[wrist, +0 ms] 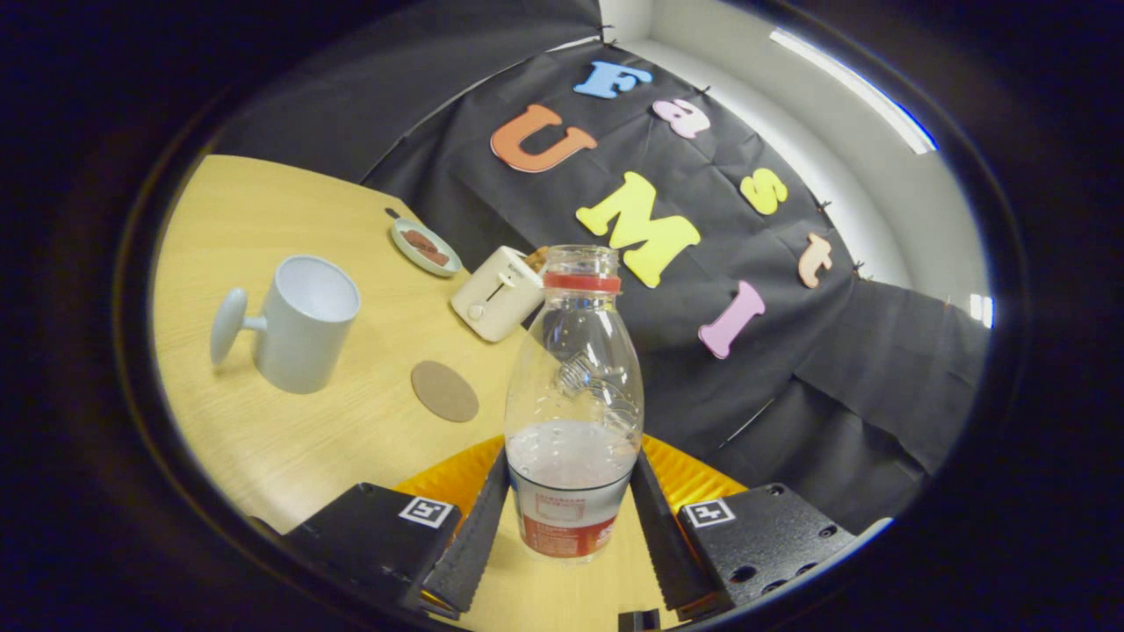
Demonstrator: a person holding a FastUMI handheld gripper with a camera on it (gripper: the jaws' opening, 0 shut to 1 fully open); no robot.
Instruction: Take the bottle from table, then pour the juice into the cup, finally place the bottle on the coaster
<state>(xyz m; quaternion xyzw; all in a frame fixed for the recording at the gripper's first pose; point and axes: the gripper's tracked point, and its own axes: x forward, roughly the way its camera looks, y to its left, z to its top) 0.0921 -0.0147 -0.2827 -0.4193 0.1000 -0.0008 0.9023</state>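
Table (pixel 290 448): one bottle (pixel 572 395), seemingly gripped.

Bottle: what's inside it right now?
The bottle, clamped between the gripper fingers, has no cap and holds a shallow layer of pale liquid at the bottom; above that it is clear and empty. The label wraps the lower part, hiding the liquid there.

Light wood bench (pixel 290 439), matte, round-edged. Black cloth wall (pixel 790 369) hangs directly behind the bench, creased, pinned along its top. Above the cloth: white wall (pixel 790 132) and a bright strip light (pixel 847 88). Second black panel (pixel 395 79) beside the cloth.
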